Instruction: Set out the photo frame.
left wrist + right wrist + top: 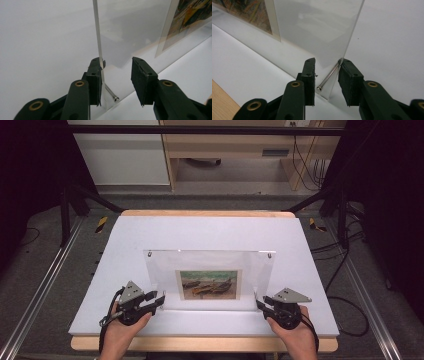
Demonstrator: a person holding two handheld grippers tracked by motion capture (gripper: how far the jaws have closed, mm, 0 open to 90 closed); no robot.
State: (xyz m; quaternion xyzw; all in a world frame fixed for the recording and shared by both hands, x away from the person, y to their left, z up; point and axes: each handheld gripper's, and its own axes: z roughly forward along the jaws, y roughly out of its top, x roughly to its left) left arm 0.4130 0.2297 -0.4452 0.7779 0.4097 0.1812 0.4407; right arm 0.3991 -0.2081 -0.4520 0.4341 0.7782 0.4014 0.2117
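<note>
acrylic frame point(210, 270) upright mid-desk point(210, 232), holding a boat painting point(208, 284), no readable writing | left tongs point(159, 300) spread, straddling frame's lower left edge, one pad touching it | right tongs point(261, 304) spread around lower right corner by a metal standoff pin point(328, 76)

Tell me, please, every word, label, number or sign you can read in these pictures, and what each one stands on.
None can be read.
The acrylic frame carries no lettering.
The painting print inside it shows boats, no legible writing.
The left gripper and right gripper bear no readable markings.
</note>
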